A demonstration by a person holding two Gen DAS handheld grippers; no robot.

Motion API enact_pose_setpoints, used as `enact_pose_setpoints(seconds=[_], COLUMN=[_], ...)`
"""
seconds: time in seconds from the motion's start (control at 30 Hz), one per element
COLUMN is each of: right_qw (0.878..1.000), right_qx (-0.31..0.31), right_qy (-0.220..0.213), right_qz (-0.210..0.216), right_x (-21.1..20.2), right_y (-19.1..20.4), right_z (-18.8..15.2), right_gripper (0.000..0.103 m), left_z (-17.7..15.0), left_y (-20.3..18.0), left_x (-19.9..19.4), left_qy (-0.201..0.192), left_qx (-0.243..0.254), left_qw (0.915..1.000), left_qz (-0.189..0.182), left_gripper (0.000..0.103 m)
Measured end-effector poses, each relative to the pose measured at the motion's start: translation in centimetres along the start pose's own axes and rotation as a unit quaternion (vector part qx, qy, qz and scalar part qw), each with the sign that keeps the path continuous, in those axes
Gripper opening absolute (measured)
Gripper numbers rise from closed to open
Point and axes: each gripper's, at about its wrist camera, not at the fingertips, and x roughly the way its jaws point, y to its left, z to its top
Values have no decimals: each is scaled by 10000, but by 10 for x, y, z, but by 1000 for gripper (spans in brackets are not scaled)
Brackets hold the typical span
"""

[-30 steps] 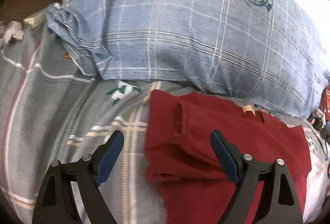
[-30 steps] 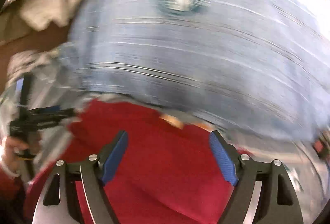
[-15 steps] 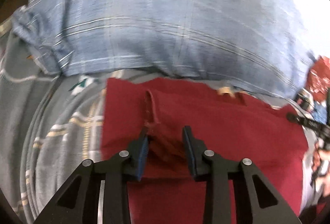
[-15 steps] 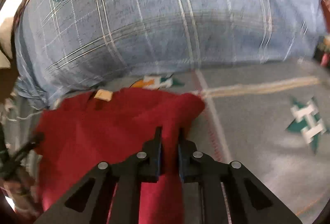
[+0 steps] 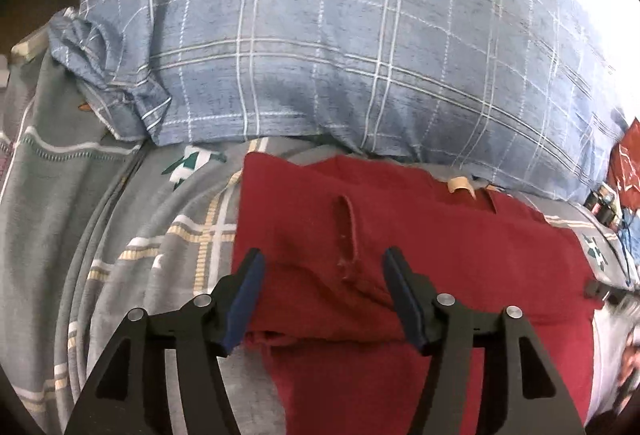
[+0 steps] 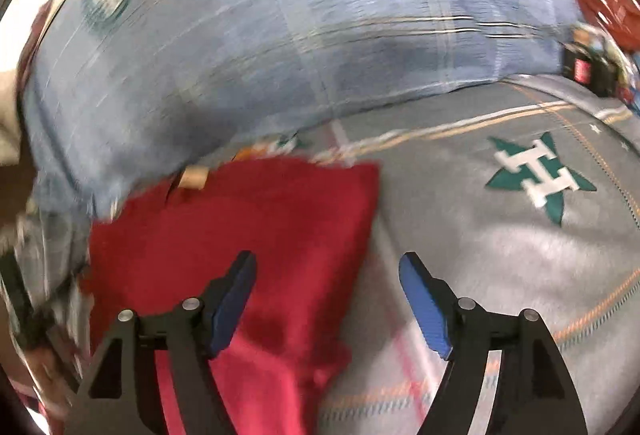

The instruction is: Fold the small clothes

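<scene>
On the grey patterned bed (image 5: pixel 120 195) the dark red folded cloth garment (image 5: pixel 420 255) lies crosswise, long axis left-right, the left hand-held gripper (image 5: pixel 324 299) over its left end and the right hand-held gripper (image 6: pixel 328 299) straddling its right edge, both having just opened, clamping nothing.

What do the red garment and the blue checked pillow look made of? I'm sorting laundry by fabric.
Red garment: apparently a soft matte knit, possibly cotton; it creases limply and has a frayed slit. Blue checked pillow: likely a woven cotton-type cover, matte, with a heathered weave and a printed badge.
</scene>
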Motion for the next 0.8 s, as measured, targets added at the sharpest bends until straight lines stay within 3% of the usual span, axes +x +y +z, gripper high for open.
enact_pose_setpoints(seconds=[0.03, 0.07, 0.17, 0.27, 0.4, 0.53, 0.6, 0.67, 0.73, 0.8], right_qw=[9977, 9944, 9960, 9919, 9969, 9942, 9964, 9965, 9969, 9979], right_qx=[-392, -573, -305, -367, -512, -956, -821, -744, -651, -558], right_qy=[105, 110, 6, -396, -499, -458, -156, -87, -244, -100], right_qz=[-546, -878, -840, -1148, -343, -192, -128, -374, -370, -314], right_x=[6, 9, 0, -24, -29, 6, 39, 66, 70, 64], right_y=[8, 10, 2, 12, 37, 69, 72, 70, 67, 65], right_z=[-8, -14, -15, -11, 1, 21, 34, 41, 43, 44], right_gripper=[43, 38, 42, 46, 46, 43, 43, 47, 50, 50], left_z=[-1, -2, -1, 2, -3, -6, -5, -5, -4, -3], left_y=[2, 3, 5, 5, 6, 11, 11, 12, 12, 12], left_x=[1, 0, -5, -10, -1, 16, 22, 28, 34, 34], left_qy=[33, 42, -3, -169, -60, 231, 317, 378, 433, 434], left_qx=[-48, -72, -167, -225, -243, -326, -342, -337, -395, -447], left_qw=[10000, 9999, 9998, 9995, 9992, 9975, 9967, 9960, 9957, 9957], left_qz=[61, 99, 124, 131, 297, 579, 661, 736, 713, 693], left_gripper=[61, 61, 61, 70, 74, 74, 74, 74, 74, 74])
